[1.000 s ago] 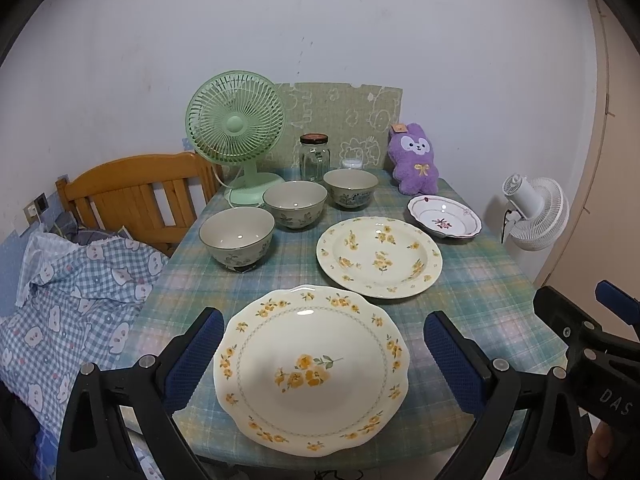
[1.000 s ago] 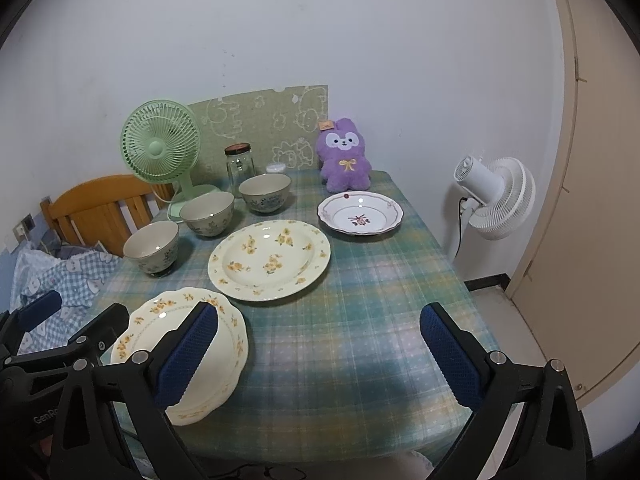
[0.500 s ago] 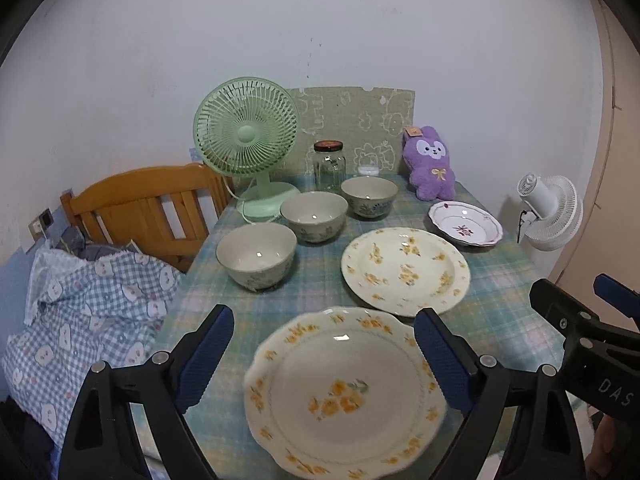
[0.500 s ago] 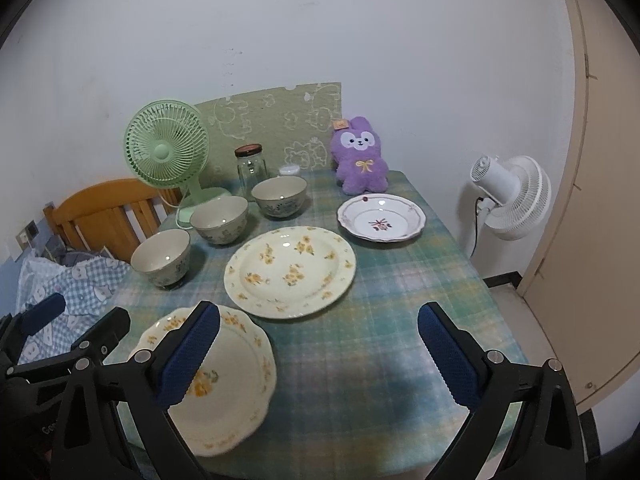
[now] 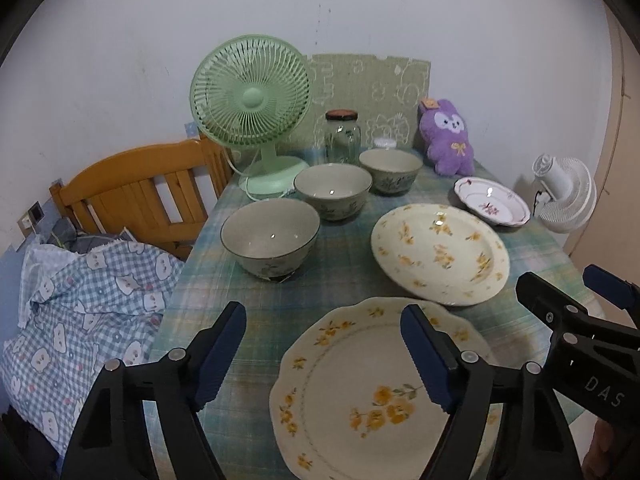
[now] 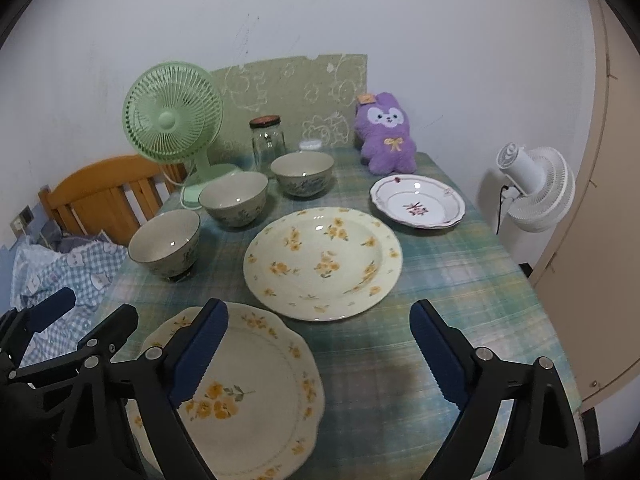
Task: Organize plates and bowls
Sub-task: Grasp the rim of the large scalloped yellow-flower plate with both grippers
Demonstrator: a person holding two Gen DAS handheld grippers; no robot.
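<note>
Left wrist: scalloped plate flat, flower sprig pointing right.

Handheld two-finger grippers, black frames with blue pads

Each gripper, left and right, has angular black plastic arms, silver pivot screws, and ribbed dark-blue pads. White lettering "DAS" marks the right unit's side.

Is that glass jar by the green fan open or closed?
Closed. The glass jar stands upright with a dark reddish lid on its mouth. It looks empty, though that is hard to confirm.
</note>
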